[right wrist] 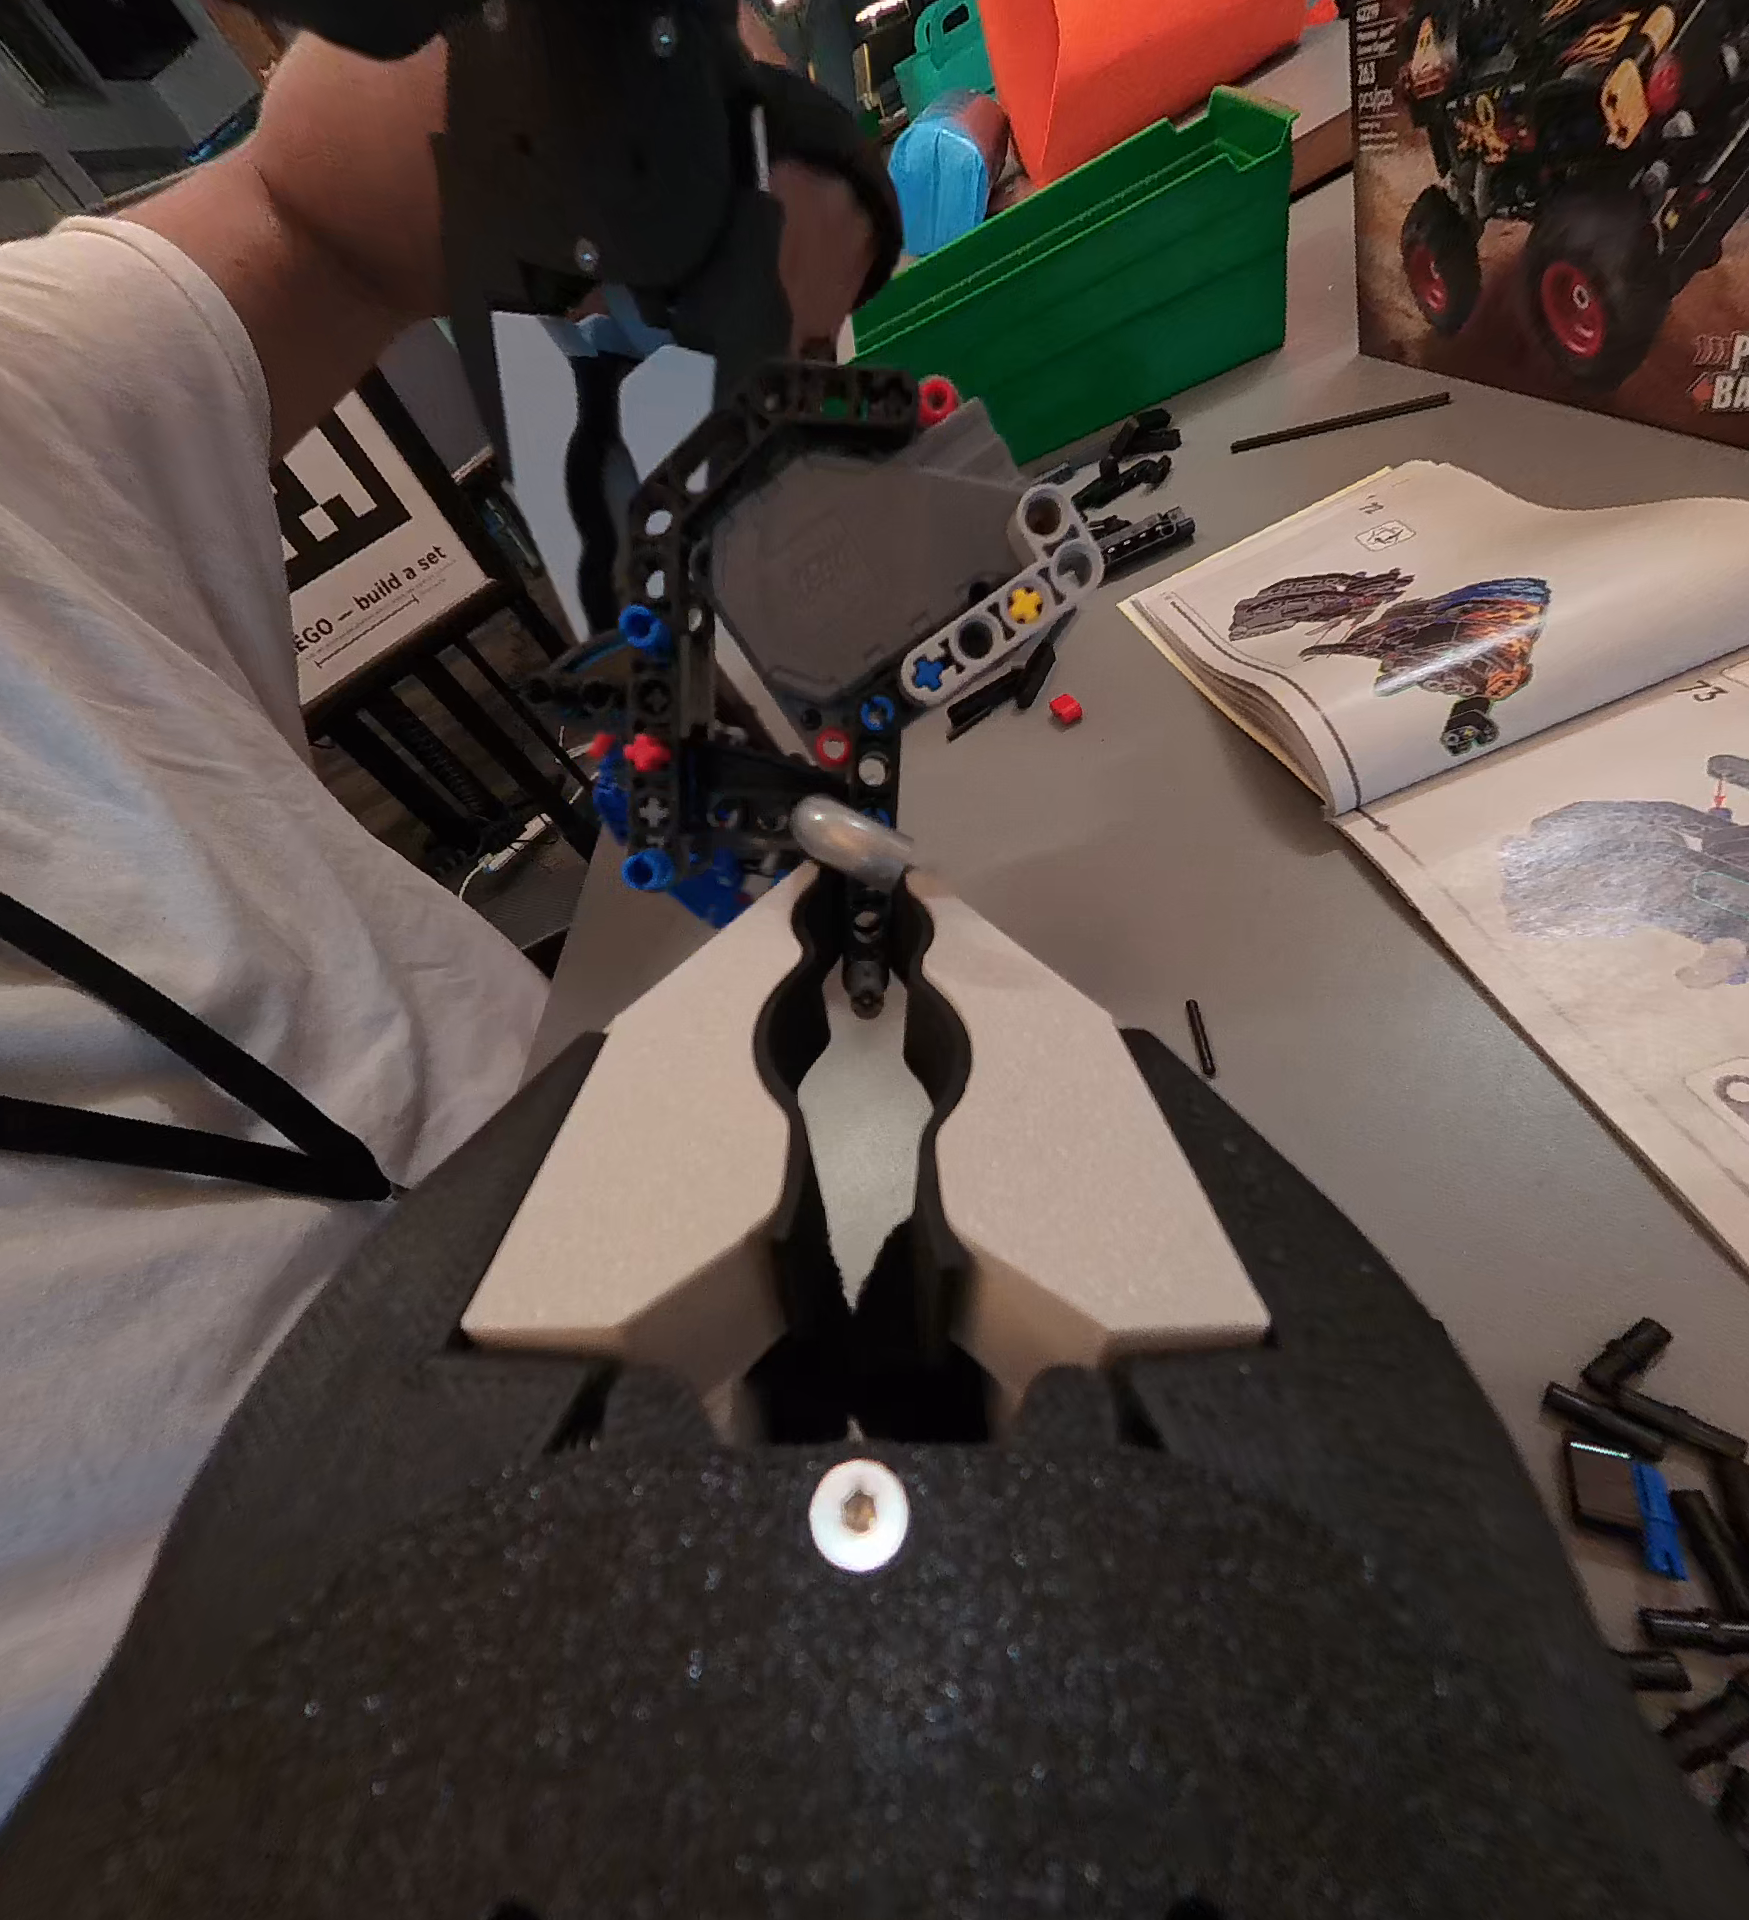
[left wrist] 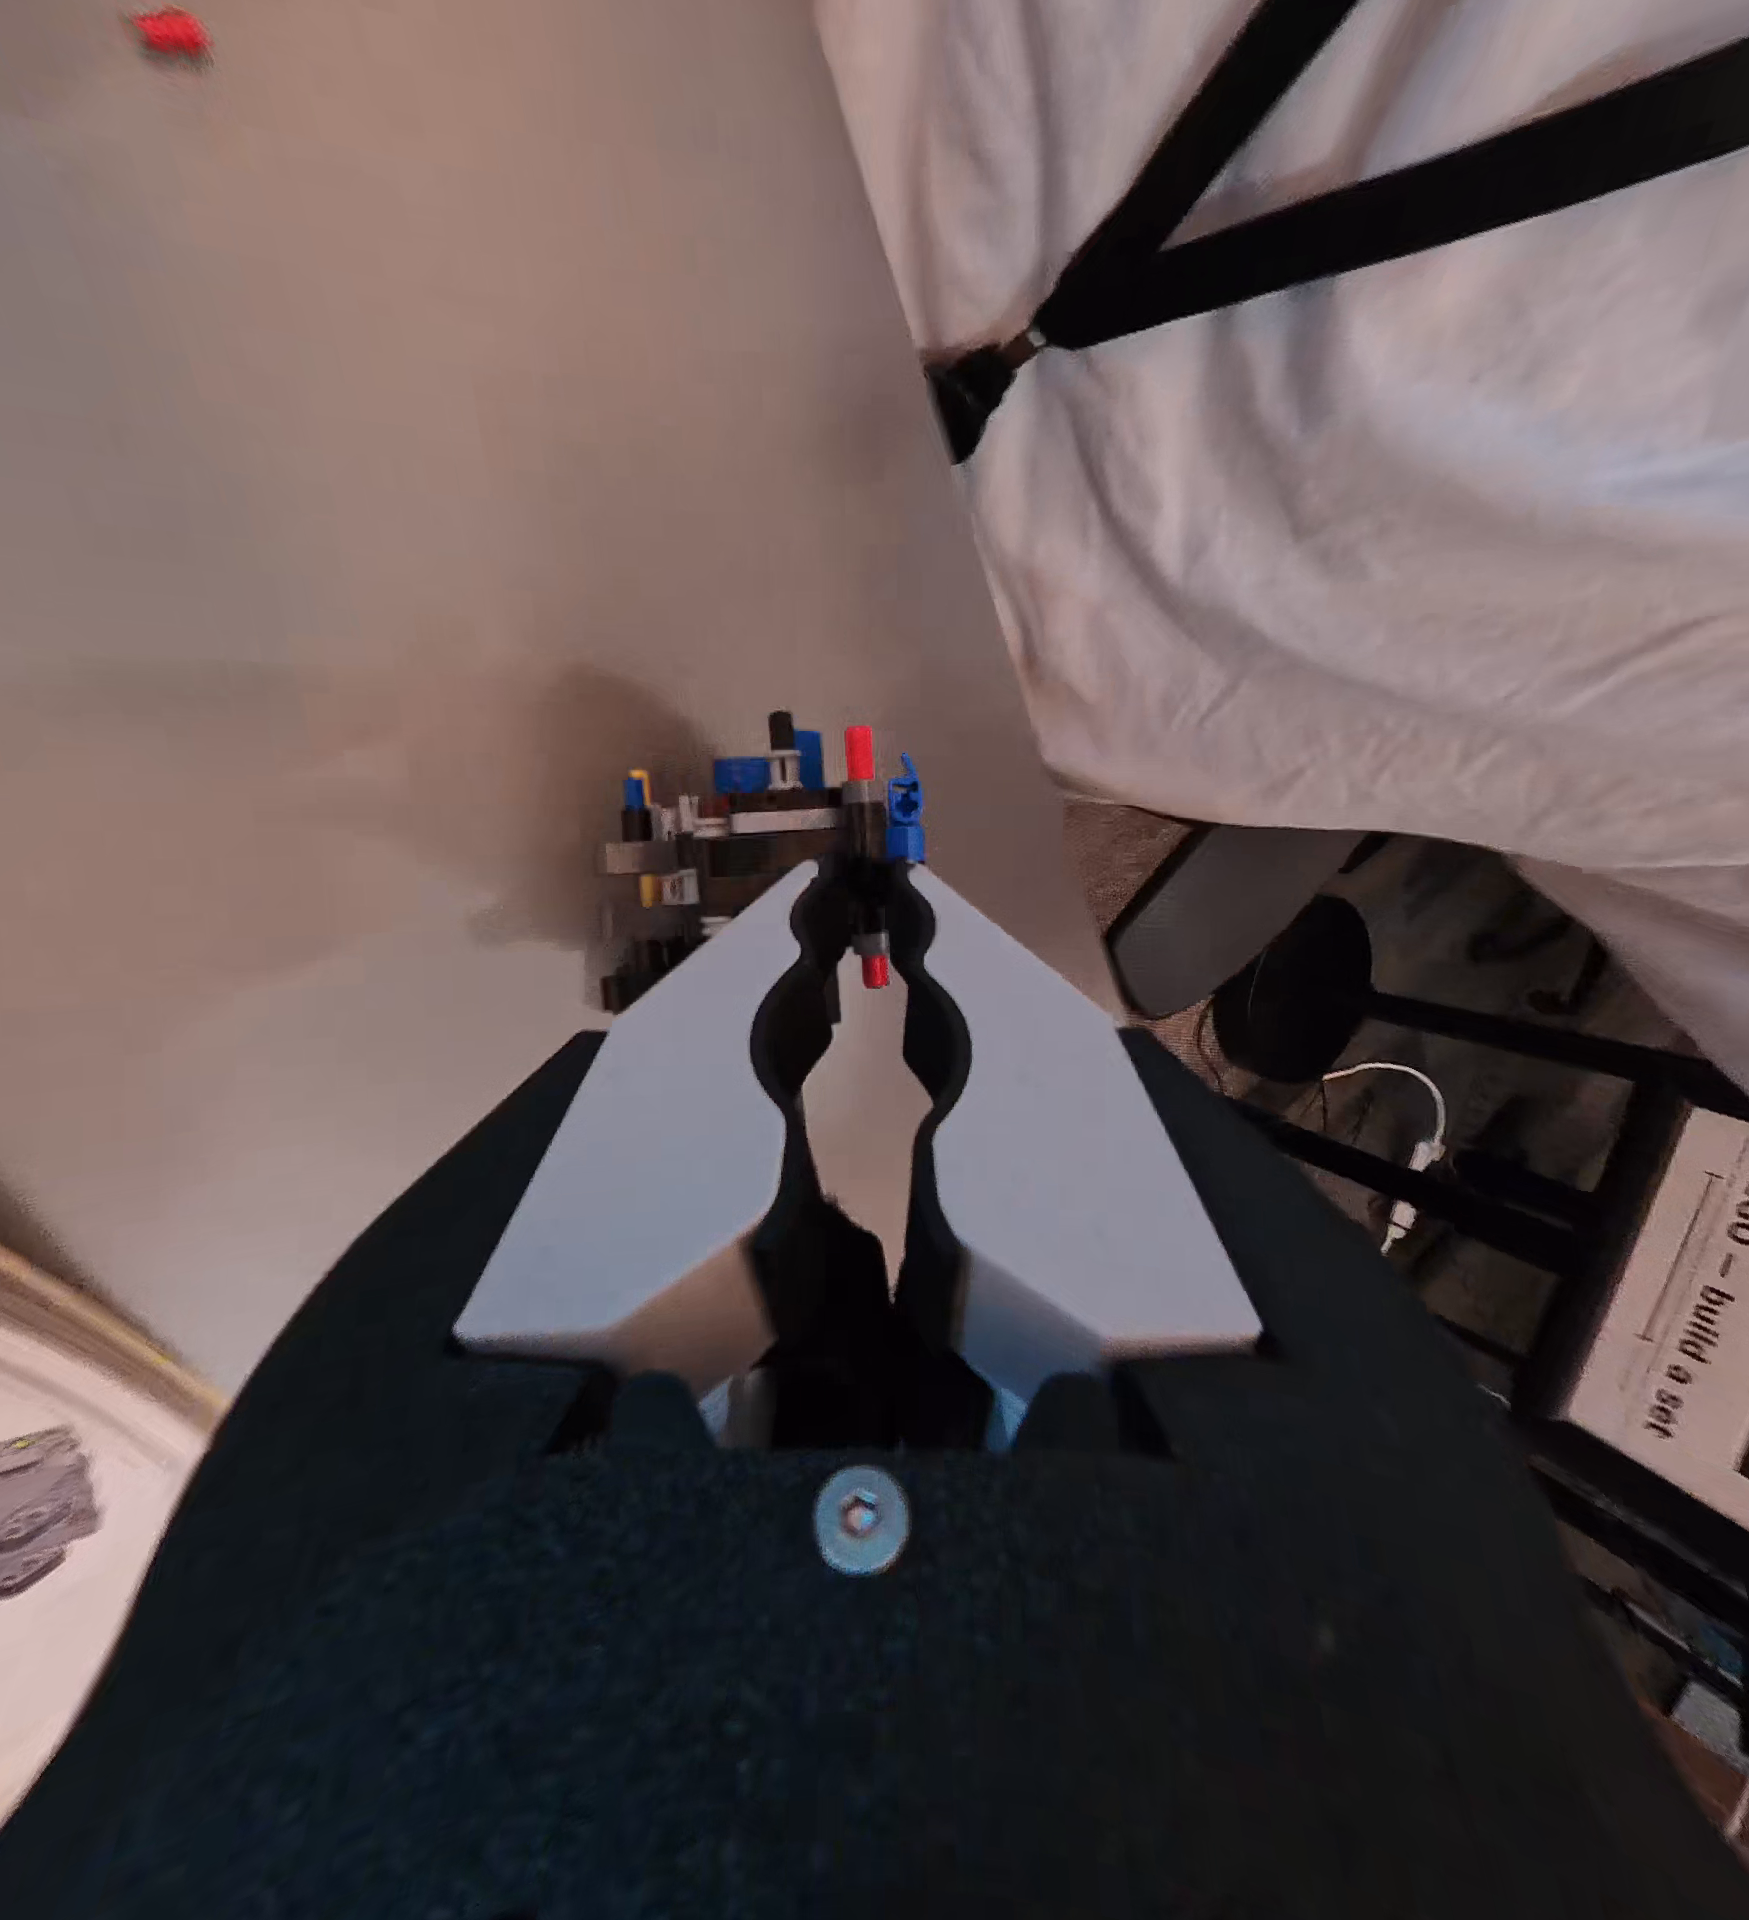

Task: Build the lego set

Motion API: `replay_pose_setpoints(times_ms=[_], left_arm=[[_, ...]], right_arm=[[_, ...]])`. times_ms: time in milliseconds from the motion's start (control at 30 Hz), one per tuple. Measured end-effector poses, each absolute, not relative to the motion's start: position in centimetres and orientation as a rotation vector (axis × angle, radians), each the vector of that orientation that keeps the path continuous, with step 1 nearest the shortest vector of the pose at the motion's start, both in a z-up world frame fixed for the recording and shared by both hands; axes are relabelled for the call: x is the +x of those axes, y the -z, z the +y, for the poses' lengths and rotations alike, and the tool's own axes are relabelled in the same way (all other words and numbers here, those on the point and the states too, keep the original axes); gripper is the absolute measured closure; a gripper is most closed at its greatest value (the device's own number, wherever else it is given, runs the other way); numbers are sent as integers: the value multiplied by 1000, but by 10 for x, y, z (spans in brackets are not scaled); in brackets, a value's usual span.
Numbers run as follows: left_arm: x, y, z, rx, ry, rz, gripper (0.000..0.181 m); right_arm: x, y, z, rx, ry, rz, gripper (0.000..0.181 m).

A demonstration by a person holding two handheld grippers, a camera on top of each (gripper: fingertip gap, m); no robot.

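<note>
Currently I am holding the half-built Lego chassis [right wrist: 745, 644] off the tabletop [right wrist: 1109, 935] between both tools. My left gripper [left wrist: 865, 883] is clenching its fingers on a black upright part of the model, a red axle [left wrist: 859, 753] running through it and poking out beyond and behind the tips. My right gripper [right wrist: 865, 904] is pinching a black beam [right wrist: 865, 935] at the model's near lower corner, with a blurred silvery piece [right wrist: 849, 831] sitting just past the tips; I cannot tell what that is.

From the right fingers the chassis is rising straight ahead and slightly left, its long axis running away from me and upward, the grey pull-back motor block [right wrist: 849, 561] at its centre. The other tool is gripping the far top end, so I am judging the right one to be nearer any loose parts.

Off to the right of my right fingers, the open instruction booklet [right wrist: 1472, 644] is lying flat, with the set's box [right wrist: 1597, 208] standing beyond it. A green bin [right wrist: 1088, 281] is sitting far ahead; I cannot make out its contents. Black pins and connectors [right wrist: 1701, 1538] are lying scattered close by on the right, and a small red piece [right wrist: 1064, 708] is resting ahead on the tabletop.
</note>
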State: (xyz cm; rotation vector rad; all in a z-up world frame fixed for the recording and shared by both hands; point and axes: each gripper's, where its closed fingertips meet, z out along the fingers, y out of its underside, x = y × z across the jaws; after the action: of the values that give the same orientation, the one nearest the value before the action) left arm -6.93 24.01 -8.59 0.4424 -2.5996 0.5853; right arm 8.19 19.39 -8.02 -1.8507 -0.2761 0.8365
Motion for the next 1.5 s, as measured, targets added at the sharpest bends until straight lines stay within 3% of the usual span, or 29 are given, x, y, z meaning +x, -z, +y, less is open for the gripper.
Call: replay_pose_setpoints(times_ms=[767,1200,1500], left_arm=[[-6,124,257,349,-593,-3596,176],[-17,129,238,526,-870,-3692,173],[-3,82,287,904,-1578,-3425,166]], right_arm=[[93,94,200,-1874,-844,-213,175],[91,93,199,-1873,-855,-220,175],[93,89,200,-1853,-831,-224,175]])
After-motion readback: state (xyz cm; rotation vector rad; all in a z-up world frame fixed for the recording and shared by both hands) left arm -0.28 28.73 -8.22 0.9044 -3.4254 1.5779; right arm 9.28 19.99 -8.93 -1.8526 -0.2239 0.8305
